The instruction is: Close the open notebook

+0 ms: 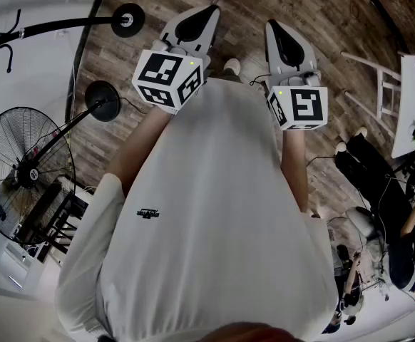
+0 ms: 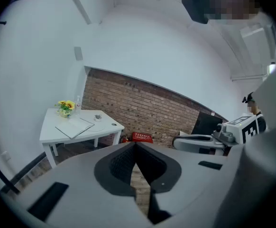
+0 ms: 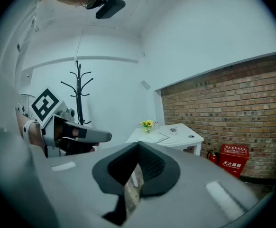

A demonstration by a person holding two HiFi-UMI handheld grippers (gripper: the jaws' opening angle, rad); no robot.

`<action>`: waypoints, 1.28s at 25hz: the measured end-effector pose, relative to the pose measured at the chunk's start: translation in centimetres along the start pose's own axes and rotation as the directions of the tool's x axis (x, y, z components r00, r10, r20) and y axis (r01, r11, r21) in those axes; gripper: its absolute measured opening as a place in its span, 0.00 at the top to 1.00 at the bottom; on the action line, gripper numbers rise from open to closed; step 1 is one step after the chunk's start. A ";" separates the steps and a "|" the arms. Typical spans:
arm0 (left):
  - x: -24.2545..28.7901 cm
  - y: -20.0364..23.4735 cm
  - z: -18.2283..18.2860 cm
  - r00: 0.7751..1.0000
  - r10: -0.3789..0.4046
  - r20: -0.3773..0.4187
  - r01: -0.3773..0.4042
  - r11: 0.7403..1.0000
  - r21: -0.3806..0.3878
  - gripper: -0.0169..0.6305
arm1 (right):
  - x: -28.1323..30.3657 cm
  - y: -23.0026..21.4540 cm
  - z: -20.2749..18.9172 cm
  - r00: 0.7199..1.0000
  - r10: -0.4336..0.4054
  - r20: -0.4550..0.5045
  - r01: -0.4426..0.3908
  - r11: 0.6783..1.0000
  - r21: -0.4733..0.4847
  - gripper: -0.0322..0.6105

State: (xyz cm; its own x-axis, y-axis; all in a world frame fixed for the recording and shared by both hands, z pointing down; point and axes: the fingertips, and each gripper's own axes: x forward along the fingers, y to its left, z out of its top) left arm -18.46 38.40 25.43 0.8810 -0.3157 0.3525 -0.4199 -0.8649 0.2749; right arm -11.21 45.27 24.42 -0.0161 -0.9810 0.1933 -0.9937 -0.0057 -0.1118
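The person stands on a wooden plank floor (image 1: 321, 27) with both tools held out in front of the torso, side by side and apart, neither near the table. The left claw (image 2: 135, 145) is pressed together, its dark pads meeting at the tips with nothing between them. The right claw (image 3: 138, 145) is likewise pressed together and empty. The open notebook (image 2: 75, 126) lies flat with its pages spread on a white table (image 2: 107, 123) that stands well away from both claws, against a brick wall (image 2: 142, 109). The notebook sits in the left half of the table, close to the edge that faces the person. A bunch of yellow flowers (image 2: 65, 105) stands at the far left corner behind it. A small object rests to the right of the notebook, too small to identify. A red box (image 3: 233, 159) sits on the floor at the foot of the wall, and a black coat stand (image 3: 79, 91) rises by the white wall
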 end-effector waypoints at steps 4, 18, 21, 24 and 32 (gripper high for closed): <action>-2.0 -0.7 -0.8 1.000 0.025 -0.009 -0.025 1.000 -0.004 0.96 | -1.6 1.6 -0.6 1.000 0.024 0.000 -0.024 0.999 0.047 0.93; -3.1 -2.8 -0.5 0.997 0.065 0.040 -0.064 0.998 -0.009 0.96 | -4.3 1.5 0.1 0.996 0.082 0.021 -0.082 0.997 -0.004 0.93; -2.4 -3.4 0.0 0.998 0.057 0.038 -0.057 0.998 0.002 0.96 | -4.9 0.4 0.2 0.998 0.059 0.033 -0.060 0.998 0.026 0.93; -1.6 -3.3 0.9 0.997 0.061 0.052 -0.061 0.998 0.002 0.96 | -4.7 -0.7 0.5 0.999 0.043 0.026 -0.044 0.999 0.022 0.93; 0.9 -1.3 1.7 0.999 0.023 0.038 -0.022 1.000 -0.019 0.96 | -2.4 -1.1 1.6 1.000 0.025 0.005 -0.025 0.999 -0.023 0.93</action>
State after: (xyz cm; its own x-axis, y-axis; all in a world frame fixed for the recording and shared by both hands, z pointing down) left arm -16.75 38.58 23.90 0.8788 -0.3502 0.3242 -0.4435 -0.8502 0.2838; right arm -9.91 47.30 22.50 -0.0403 -0.9819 0.1851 -0.9953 0.0232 -0.0938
